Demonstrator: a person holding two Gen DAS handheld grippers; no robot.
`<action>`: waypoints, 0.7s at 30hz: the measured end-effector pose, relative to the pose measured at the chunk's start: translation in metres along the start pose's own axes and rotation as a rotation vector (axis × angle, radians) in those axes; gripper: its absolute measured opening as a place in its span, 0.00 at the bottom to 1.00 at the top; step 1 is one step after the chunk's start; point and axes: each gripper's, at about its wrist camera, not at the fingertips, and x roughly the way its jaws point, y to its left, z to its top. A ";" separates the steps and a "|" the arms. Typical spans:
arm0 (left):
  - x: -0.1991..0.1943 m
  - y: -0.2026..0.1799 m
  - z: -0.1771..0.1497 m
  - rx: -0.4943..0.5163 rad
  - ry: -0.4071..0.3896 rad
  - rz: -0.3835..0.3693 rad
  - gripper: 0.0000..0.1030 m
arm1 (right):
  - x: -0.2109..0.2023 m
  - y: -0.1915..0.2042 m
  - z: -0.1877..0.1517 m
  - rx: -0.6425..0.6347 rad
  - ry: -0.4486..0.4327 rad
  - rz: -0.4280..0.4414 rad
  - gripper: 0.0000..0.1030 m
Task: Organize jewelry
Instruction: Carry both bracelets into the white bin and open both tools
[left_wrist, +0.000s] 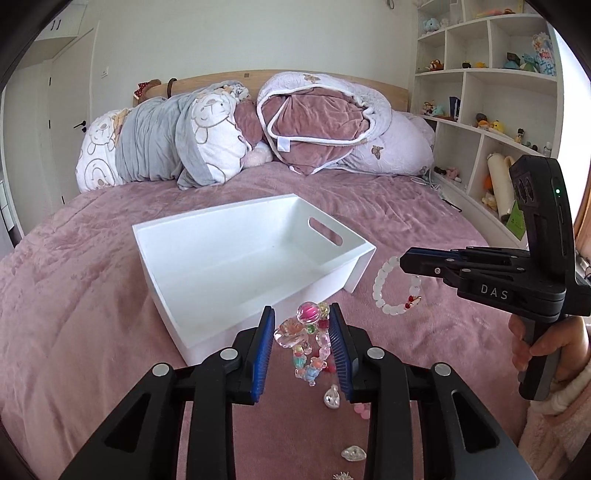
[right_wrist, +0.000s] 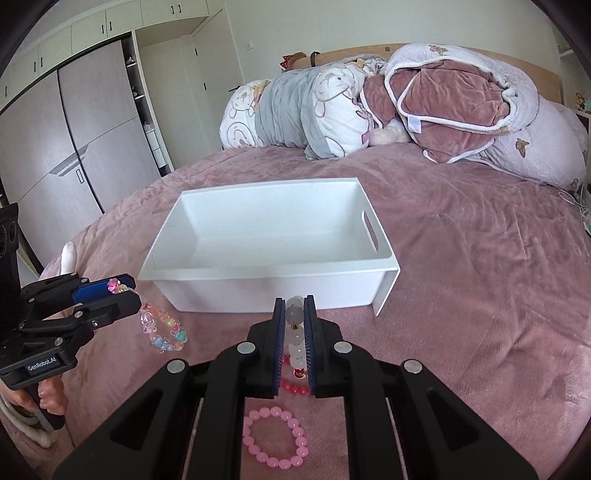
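Observation:
A white open box (left_wrist: 207, 254) with a handle slot lies on the pink bed; it also shows in the right wrist view (right_wrist: 273, 273). My left gripper (left_wrist: 302, 325) is shut on a multicoloured bead bracelet (left_wrist: 308, 339) just in front of the box's near wall; from the right wrist view this gripper (right_wrist: 123, 286) holds the bracelet (right_wrist: 162, 328) hanging. My right gripper (right_wrist: 294, 317) is shut on a white bead bracelet (right_wrist: 295, 343), held above the bed before the box. In the left wrist view that gripper (left_wrist: 404, 262) dangles the white bracelet (left_wrist: 391, 291) right of the box.
A pink bead bracelet (right_wrist: 275, 437) and a red one (right_wrist: 293, 388) lie on the blanket under my right gripper. Small clear trinkets (left_wrist: 332, 397) lie under my left gripper. Pillows and a rolled quilt (left_wrist: 314, 122) sit at the headboard. Shelves (left_wrist: 491, 110) stand right.

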 end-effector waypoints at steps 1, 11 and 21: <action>0.001 0.002 0.008 0.005 -0.002 0.002 0.33 | 0.000 0.001 0.009 -0.005 -0.009 0.002 0.10; 0.053 0.041 0.077 -0.014 0.073 0.029 0.33 | 0.034 0.006 0.093 -0.050 -0.012 0.028 0.10; 0.125 0.084 0.079 -0.113 0.218 0.075 0.33 | 0.109 -0.001 0.111 -0.055 0.095 0.002 0.10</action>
